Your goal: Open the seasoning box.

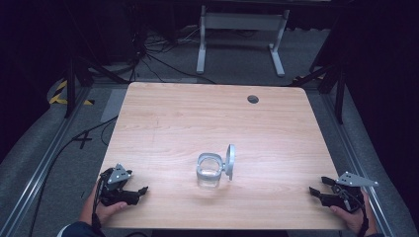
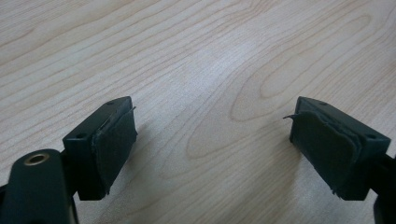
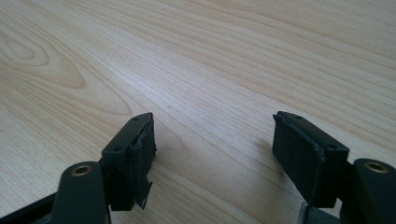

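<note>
High view: a clear jar (image 1: 209, 173) with a hinged lid (image 1: 230, 162) is seen standing near the middle of the wooden table (image 1: 207, 118), slightly toward the near edge. The lid is swung open and stands upright at the jar's right side, joined to it there. The left gripper (image 1: 142, 189) is held at the near left corner and the right gripper (image 1: 313, 190) at the near right corner, each well apart from the jar and each pointing inward toward it.

Both sets of tongs are spread wide with nothing between them. In the left gripper view the pads (image 2: 114, 140) are seen over bare wood grain, and the same is shown for the pads (image 3: 142, 154) in the right gripper view.

The step in hand is judged to be an approach to the jar from both sides. It would be done well if the jar body were steadied first by the left gripper, low on the glass, where a tip is least likely. The lid should then be taken by the right gripper at its free upper edge, away from the hinge, so that it can be swung over the mouth in its own arc. Clear glass may be slippery, so the jaws should be closed gently and squarely. The gripper should be brought in level, so that the upright lid is not knocked.
</note>
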